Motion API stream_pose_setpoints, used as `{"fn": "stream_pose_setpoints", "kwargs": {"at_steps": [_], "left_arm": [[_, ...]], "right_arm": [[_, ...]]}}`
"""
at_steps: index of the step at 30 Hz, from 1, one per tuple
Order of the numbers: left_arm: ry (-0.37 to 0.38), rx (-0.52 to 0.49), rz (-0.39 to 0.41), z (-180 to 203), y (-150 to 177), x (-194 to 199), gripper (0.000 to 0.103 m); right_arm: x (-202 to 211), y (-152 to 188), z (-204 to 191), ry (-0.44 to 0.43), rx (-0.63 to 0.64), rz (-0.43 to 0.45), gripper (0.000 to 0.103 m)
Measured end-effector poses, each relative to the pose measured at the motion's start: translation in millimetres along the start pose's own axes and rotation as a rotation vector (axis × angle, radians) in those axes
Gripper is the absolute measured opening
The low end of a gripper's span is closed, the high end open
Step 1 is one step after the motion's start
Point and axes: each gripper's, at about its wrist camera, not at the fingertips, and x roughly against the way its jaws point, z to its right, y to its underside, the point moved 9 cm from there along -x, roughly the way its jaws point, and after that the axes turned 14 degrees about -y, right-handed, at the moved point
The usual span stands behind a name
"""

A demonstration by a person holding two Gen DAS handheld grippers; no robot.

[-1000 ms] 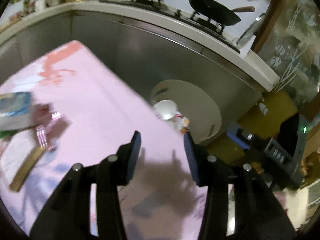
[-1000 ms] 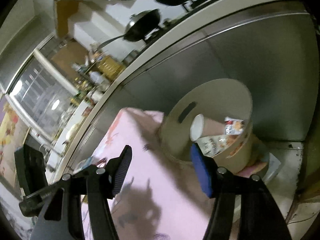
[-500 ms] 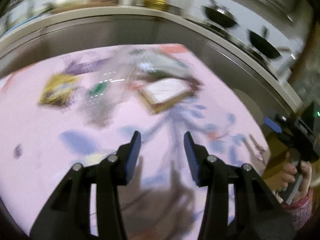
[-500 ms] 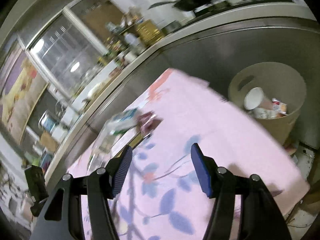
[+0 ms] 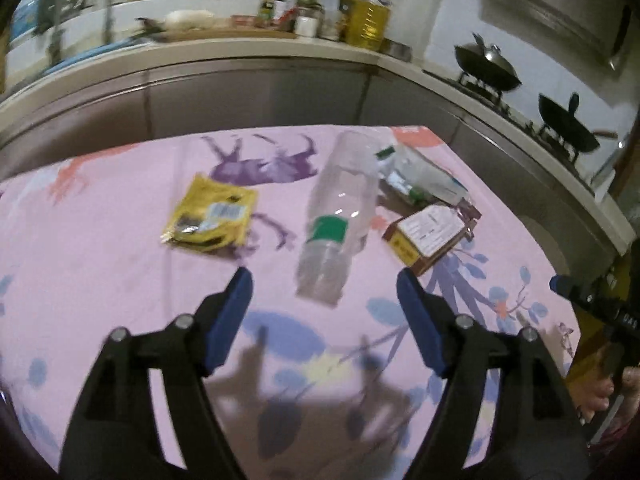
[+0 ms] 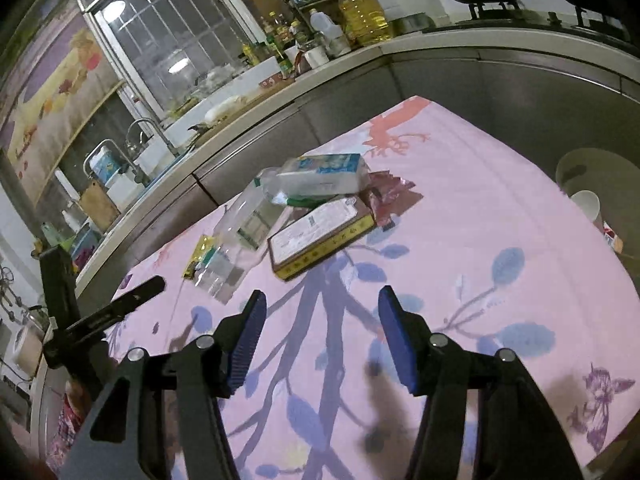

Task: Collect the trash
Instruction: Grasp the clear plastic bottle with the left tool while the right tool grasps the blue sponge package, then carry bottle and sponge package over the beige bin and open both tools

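In right wrist view only, bin (image 6: 600, 172) beside table (image 6: 480, 220)

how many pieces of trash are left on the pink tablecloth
5 visible: flat yellow foil packet at left, clear plastic bottle with green label in the middle, brown-edged cardboard box right of it, white-and-blue soft pack behind, dark red wrapper underneath. More may hide beneath the pile.

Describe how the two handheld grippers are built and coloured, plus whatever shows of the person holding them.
Both the left gripper and right gripper have black, angular plastic fingers with silver pivot bolts and ribbed blue pads. No cables show. In the left wrist view, the right one's black handle bears small white lettering, gripped by a bare hand with a reddish patterned sleeve.
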Motion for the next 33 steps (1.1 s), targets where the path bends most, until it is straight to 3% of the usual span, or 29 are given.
{"fn": "stream_pose_setpoints", "kwargs": {"at_steps": [4, 8, 12, 14, 16, 17, 20, 23, 33], "left_arm": [[-0.002, -0.073, -0.038, 22.7, -12.6, -41.5, 0.072], [-0.035, -0.113, -0.060, 27.7, -19.2, -69.0, 0.072], [-0.030, -0.109, -0.098, 27.1, -18.1, -84.0, 0.072], [-0.030, -0.115, -0.119, 27.4, -14.5, -88.6, 0.055], [-0.024, -0.122, -0.138, 28.3, -12.0, -91.0, 0.041], [-0.010, -0.125, -0.141, 29.5, -11.4, -89.8, 0.039], [-0.014, -0.122, -0.131, 25.4, -8.9, -79.7, 0.039], [0.004, -0.087, -0.138, 17.9, 0.8, -63.8, 0.039], [-0.063, 0.018, -0.139, -20.1, 65.1, 4.4, 0.039]], "right_arm": [[-17.7, -33.1, 15.1, -0.027, -0.051, 0.012, 0.055], [-53.4, -97.4, 31.7, -0.078, -0.082, 0.009, 0.055], [-119.1, -151.7, 51.8, -0.066, -0.025, -0.104, 0.055], [-148.6, -159.2, 66.3, -0.081, -0.055, -0.180, 0.055], [-172.2, -154.2, 74.3, -0.120, -0.094, -0.266, 0.055], [-176.6, -149.7, 74.6, -0.141, -0.105, -0.290, 0.055], [-174.8, -129.6, 58.1, -0.255, -0.107, -0.333, 0.055], [-161.3, -105.2, 33.6, -0.310, -0.063, -0.356, 0.055], [-124.7, 1.6, -55.6, -0.359, 0.127, -0.414, 0.055]]}}
